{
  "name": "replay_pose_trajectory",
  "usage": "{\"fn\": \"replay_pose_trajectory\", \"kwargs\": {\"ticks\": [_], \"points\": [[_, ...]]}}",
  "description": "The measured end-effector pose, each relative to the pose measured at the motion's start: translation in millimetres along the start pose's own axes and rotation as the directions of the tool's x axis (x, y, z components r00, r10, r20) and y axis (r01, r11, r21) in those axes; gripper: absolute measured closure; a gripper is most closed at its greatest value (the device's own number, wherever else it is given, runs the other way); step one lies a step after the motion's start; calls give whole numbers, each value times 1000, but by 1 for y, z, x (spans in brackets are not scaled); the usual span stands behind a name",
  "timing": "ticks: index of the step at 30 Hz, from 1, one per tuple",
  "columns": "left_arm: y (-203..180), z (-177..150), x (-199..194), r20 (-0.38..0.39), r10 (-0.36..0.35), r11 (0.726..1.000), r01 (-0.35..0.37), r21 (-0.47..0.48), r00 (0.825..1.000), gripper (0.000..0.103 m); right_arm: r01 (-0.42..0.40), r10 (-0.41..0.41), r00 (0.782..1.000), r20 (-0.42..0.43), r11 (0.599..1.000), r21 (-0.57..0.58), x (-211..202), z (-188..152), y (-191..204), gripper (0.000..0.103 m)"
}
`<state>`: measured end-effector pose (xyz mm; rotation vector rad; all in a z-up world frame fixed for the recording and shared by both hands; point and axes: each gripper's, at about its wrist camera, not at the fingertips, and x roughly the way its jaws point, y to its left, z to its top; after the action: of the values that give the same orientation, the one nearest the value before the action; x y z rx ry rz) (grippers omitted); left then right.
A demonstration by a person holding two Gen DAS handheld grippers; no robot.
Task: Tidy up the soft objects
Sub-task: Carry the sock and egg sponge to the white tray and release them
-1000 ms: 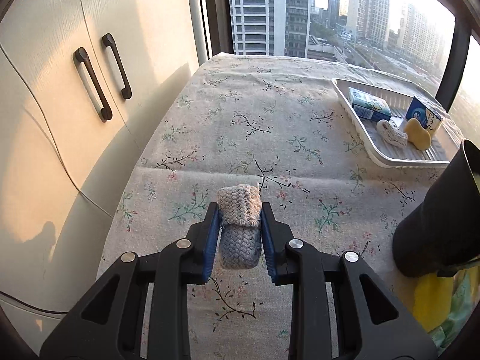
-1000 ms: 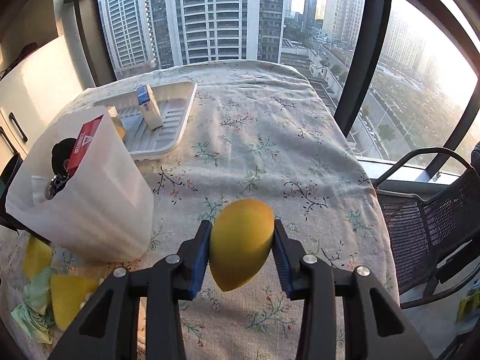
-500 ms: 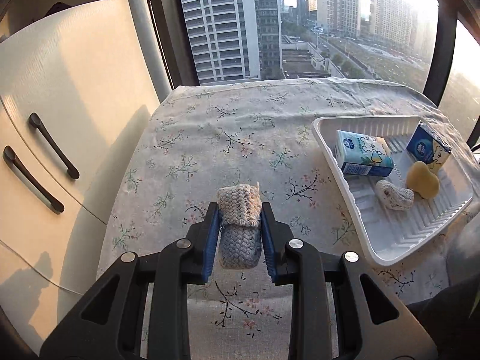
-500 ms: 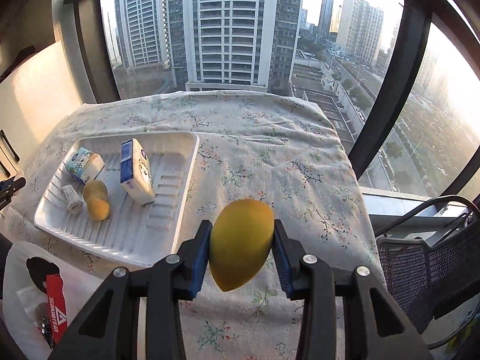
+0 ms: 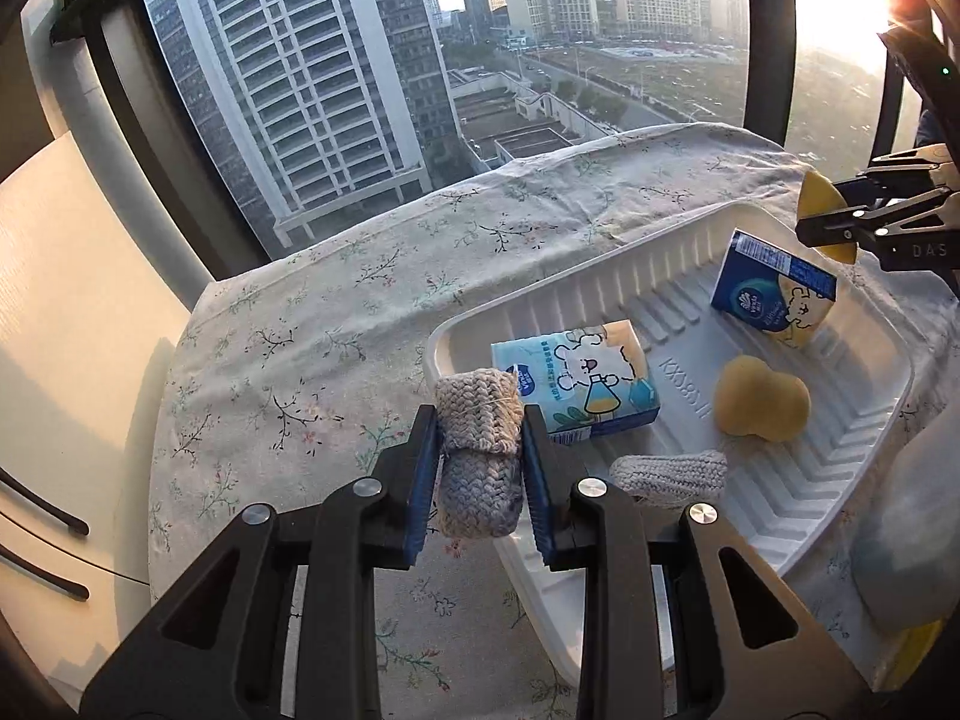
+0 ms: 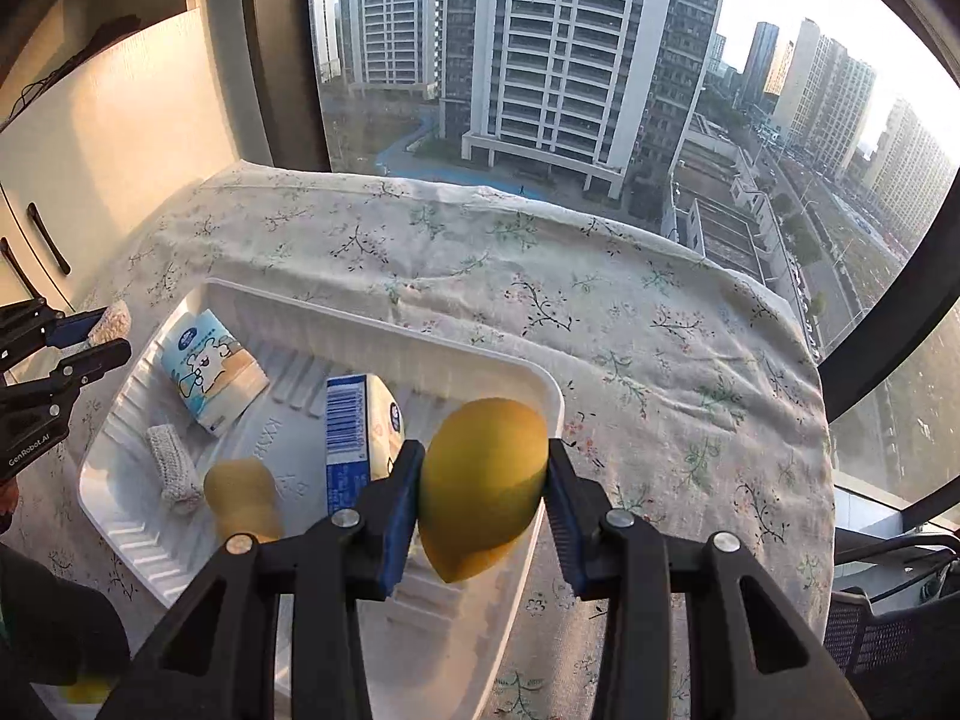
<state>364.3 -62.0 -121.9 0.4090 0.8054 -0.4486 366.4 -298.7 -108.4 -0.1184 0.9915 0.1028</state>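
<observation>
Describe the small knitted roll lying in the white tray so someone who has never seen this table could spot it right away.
On the floral tablecloth sits a white ribbed tray. At its near left end lies the knitted roll, next to a gourd-shaped yellow sponge. It is the tray's only grey, braided-textured item.

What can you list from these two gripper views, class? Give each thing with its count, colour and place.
Tray: one, white, ribbed, on the tablecloth.
Tissue packs: two, blue and white, in the tray.
Gourd-shaped sponge: one, yellow, in the tray.
Knitted roll in tray: one, grey-beige, near the tray's front rim.
Held knitted roll: one, beige over grey, between the left pads.
Egg-shaped sponge: one, yellow, between the right pads.
Tablecloth: one, white floral, covering the table.
Cabinet: cream, dark handles, beside the table.
Left gripper: black, blue pads, gripping.
Right gripper: black, blue pads, gripping.
</observation>
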Motion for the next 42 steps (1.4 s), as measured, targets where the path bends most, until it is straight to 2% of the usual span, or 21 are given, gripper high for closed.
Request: {"fn": "replay_pose_trajectory", "kwargs": {"ticks": [10,13,18,19,20,23,26,27,30,35,42], "points": [[-16,-2,24,-49,-52,996,56,70,997,78,-71,65,995,-79,995,-64,30,11,23,61],[-17,-4,31,-62,-57,996,61,67,996,77,-58,50,994,-100,995,-80,38,9,29,61],[-19,-6,32,-57,-60,995,64,70,997,76,-79,74,992,-104,996,-45,39,10,24,60],[-19,-6,32,-57,-64,995,68,69,996,72,-81,77,991,-105,996,-40,40,11,23,60],[-20,-7,32,-59,-68,995,72,68,996,63,-79,74,992,-105,996,-39,40,11,23,59],[-24,-8,29,-46,-72,995,75,72,996,49,-70,66,993,-98,997,-42,39,10,25,59],[-31,-8,26,-27,-59,993,62,97,998,43,-65,60,993,-102,997,-40,38,10,26,57],[-33,-8,24,-21,-53,993,55,107,998,43,-66,62,993,-102,997,-36,36,9,26,52],[-33,-7,15,3,-50,992,49,113,999,43,-89,87,993,-77,996,-25,26,10,25,35],[-24,-1,2,25,-52,996,50,81,998,43,-77,76,997,-18,996,-53,1,9,32,34],[-5,4,-16,67,2,1000,-2,9,998,43,32,-29,999,34,995,-98,-22,6,32,34]]}}
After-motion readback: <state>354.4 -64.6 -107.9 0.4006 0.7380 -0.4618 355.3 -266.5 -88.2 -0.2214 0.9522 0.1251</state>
